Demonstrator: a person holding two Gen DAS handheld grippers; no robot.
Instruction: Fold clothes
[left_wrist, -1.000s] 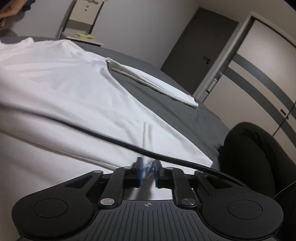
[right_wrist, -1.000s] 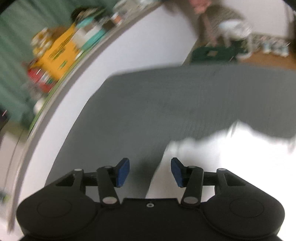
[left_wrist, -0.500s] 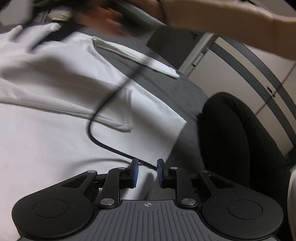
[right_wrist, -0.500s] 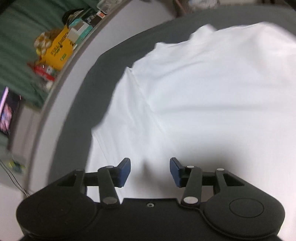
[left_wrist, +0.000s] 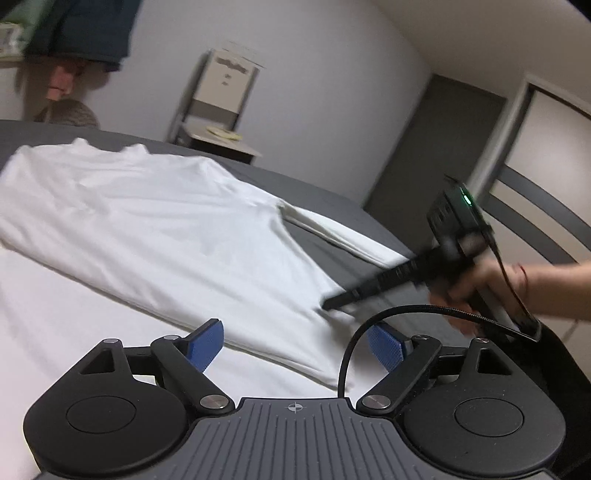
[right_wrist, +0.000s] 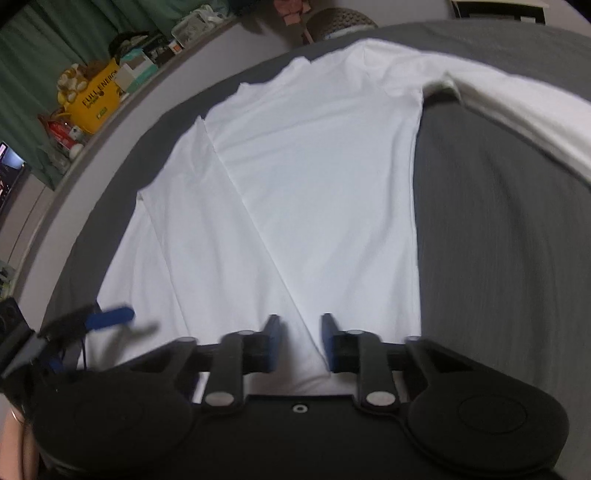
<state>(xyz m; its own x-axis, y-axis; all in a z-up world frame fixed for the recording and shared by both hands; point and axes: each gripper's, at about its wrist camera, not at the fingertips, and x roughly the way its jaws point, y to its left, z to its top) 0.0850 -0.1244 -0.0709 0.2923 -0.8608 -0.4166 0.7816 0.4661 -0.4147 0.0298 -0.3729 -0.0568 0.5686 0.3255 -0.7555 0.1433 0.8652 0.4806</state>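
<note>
White, thin cotton long-sleeved shirt (right_wrist: 317, 192) lies spread on the dark grey bedsheet (right_wrist: 498, 240), one side already folded inward along a diagonal crease, one sleeve (left_wrist: 332, 232) stretched out across the sheet. It looks light, soft and floppy, likely to sag and wrinkle unless taken at an edge or corner. The left gripper (left_wrist: 295, 341) has just been opening and stands wide with nothing between its blue pads, over the near hem. The right gripper (right_wrist: 297, 341) has just been closing; its jaws are narrow over the hem by the crease, cloth between them, though a real pinch I cannot confirm.
</note>
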